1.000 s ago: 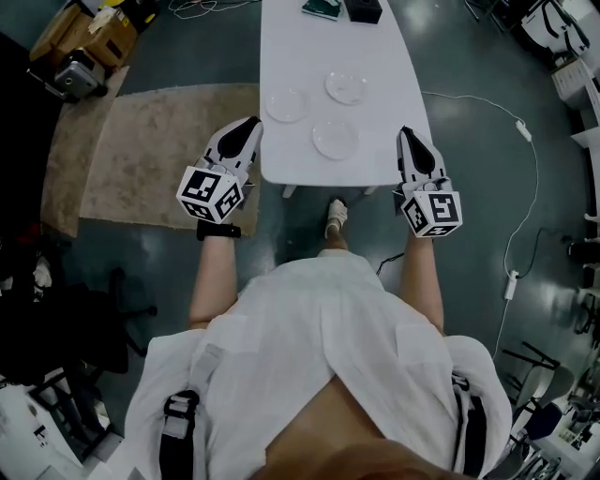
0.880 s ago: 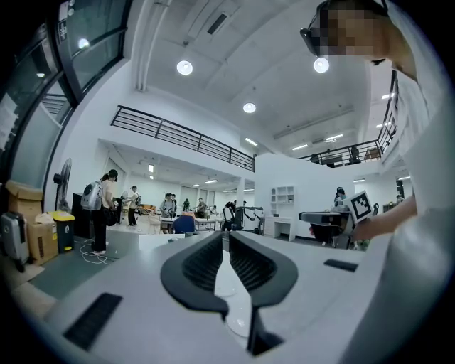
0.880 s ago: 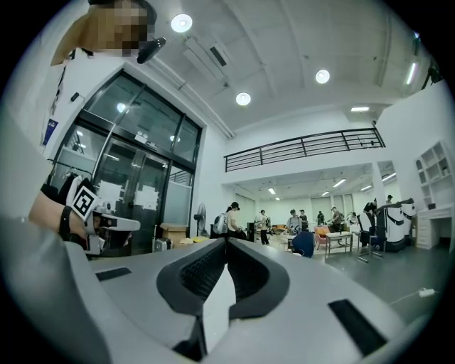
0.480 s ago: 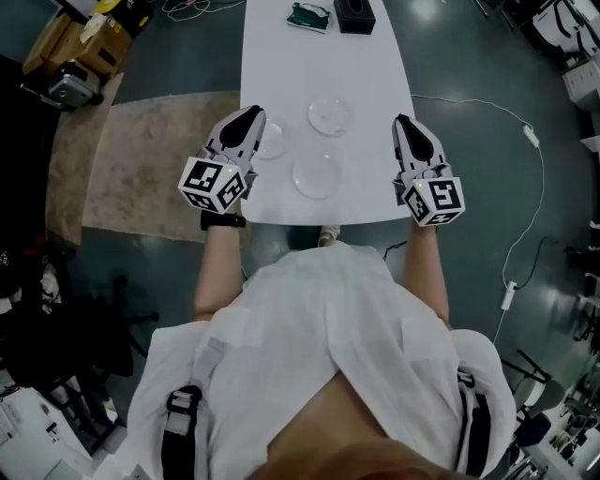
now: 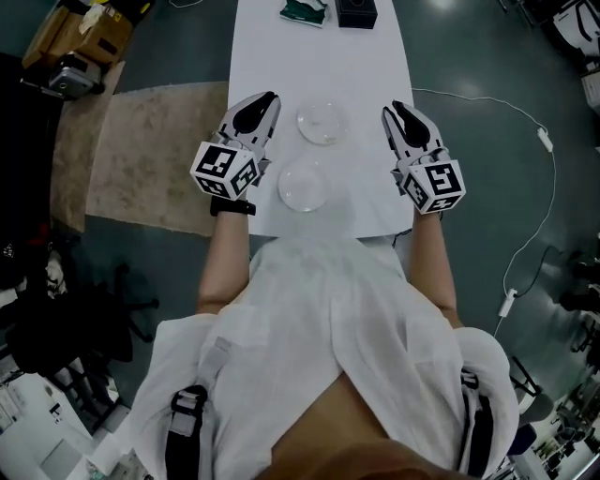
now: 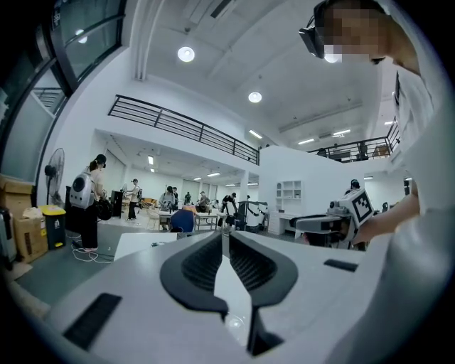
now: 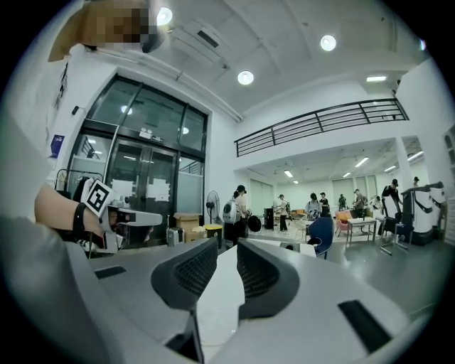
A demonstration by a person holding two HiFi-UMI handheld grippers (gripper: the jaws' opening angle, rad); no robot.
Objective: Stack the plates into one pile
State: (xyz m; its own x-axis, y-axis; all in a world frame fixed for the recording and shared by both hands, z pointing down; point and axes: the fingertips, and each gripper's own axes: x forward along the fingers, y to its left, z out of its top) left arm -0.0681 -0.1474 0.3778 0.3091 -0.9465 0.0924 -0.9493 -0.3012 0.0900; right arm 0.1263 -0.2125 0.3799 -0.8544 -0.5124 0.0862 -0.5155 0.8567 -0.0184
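Two clear glass plates lie on the white table (image 5: 366, 66): one plate (image 5: 322, 123) further in and one plate (image 5: 303, 187) near the front edge. My left gripper (image 5: 266, 99) hangs over the table's left side, beside both plates, and covers the spot under it. It is shut and empty (image 6: 225, 238). My right gripper (image 5: 395, 112) hovers at the table's right edge, right of the far plate. Its jaws are opening, with a narrow gap and nothing between them (image 7: 227, 245).
A dark box (image 5: 357, 9) and a green item (image 5: 303, 11) sit at the table's far end. A beige rug (image 5: 159, 141) lies on the floor to the left, a white cable (image 5: 525, 122) to the right, cardboard boxes (image 5: 80, 37) at top left. People stand far off in the hall.
Both grippers have moved forward, from in front of the table edge to over the table beside the plates. The right gripper's fingers now stand a little apart.
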